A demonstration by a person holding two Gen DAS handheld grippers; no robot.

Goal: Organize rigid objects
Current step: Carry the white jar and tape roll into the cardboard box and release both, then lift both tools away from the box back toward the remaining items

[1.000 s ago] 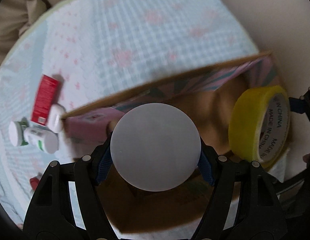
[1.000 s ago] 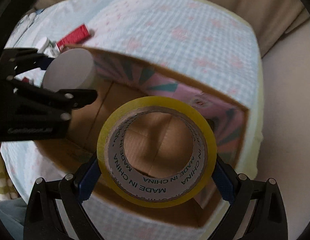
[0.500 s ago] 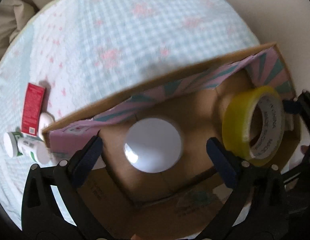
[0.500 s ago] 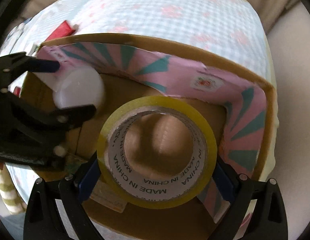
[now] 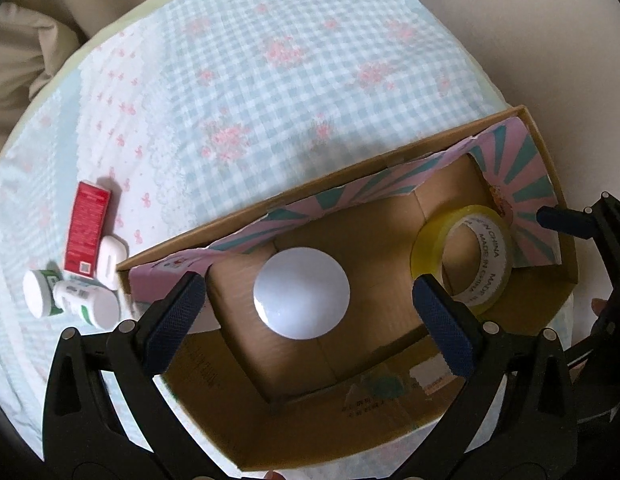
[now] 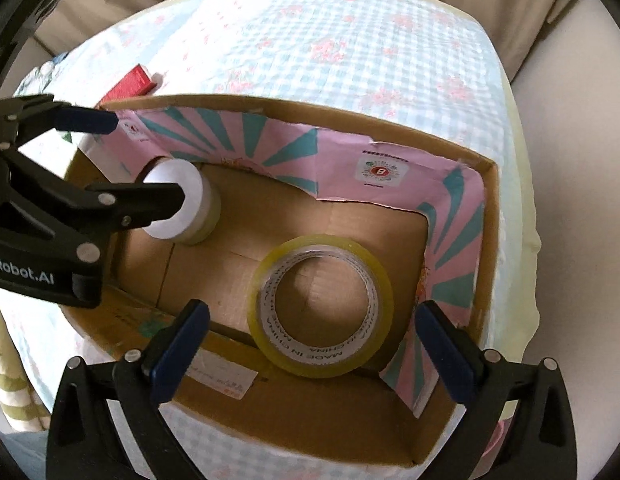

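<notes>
Both grippers have let go since a second ago: the jar [image 5: 301, 293] and the tape [image 6: 320, 306] now lie on the box [image 6: 390, 127] floor. The left gripper [image 5: 305, 320] is spread wide above the jar at frame centre. The right gripper [image 6: 310, 354] is spread around the tape, low centre, not touching it. Outside the box, at left, lie a red carton [image 5: 87, 231] and white bottles [image 5: 75, 299] on the cloth [image 5: 269, 60].

The box [image 6: 490, 216] is matt brown corrugated cardboard lined with printed pink-and-teal paper, and the tape roll [image 6: 320, 306] is glossy yellowish plastic film on a paper core. The white lid [image 5: 301, 293] looks smooth and slightly shiny; the checked cloth [image 5: 269, 80] is soft and matt.
</notes>
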